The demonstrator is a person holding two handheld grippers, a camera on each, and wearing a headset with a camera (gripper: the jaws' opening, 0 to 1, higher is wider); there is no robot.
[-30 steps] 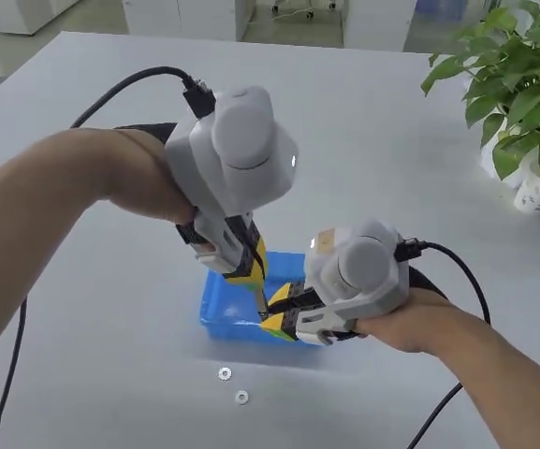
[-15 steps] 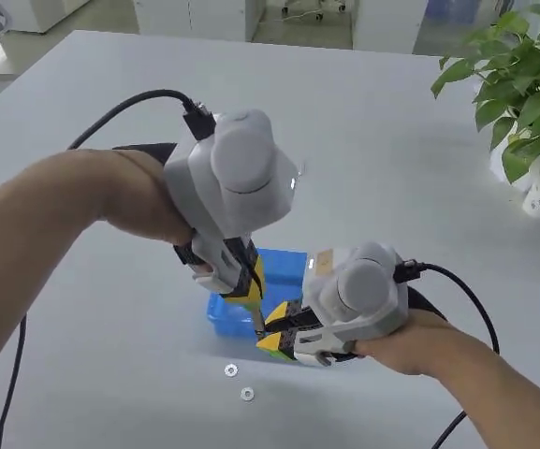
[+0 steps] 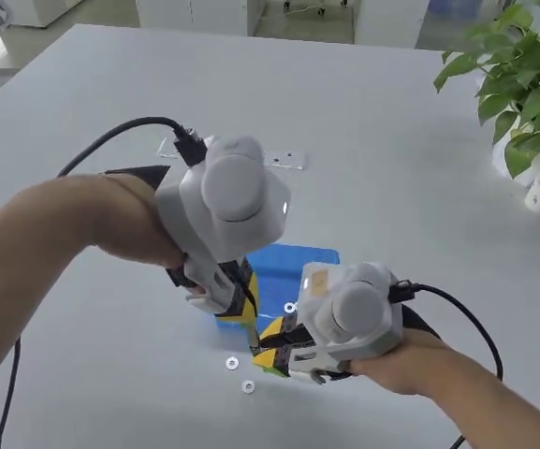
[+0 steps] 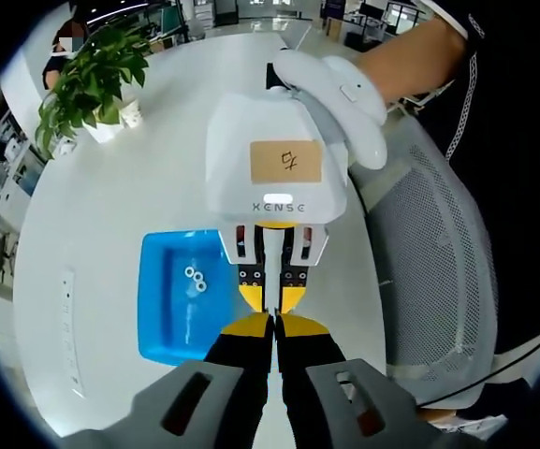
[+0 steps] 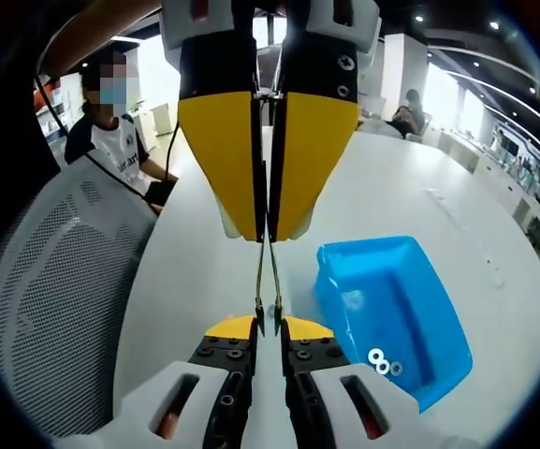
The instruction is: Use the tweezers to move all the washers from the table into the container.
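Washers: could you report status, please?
Left tool, right tool shut on thin metal tweezers. Two silver washers on grey table; others in blue plastic container. Nothing blocking.

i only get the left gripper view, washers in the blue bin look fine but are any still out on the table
Observer: Yes. The head view shows two washers lying on the table, just outside the near edge of the blue container.
Operator: where are they from the right claw
Observer: In the head view they sit just to the left of the right claw, apart from it.
Operator: and the tweezers, i barely see them
Observer: The right gripper view shows the tweezers as two thin prongs. They are clamped in the left claw, and their tips end between the right claw's tips.
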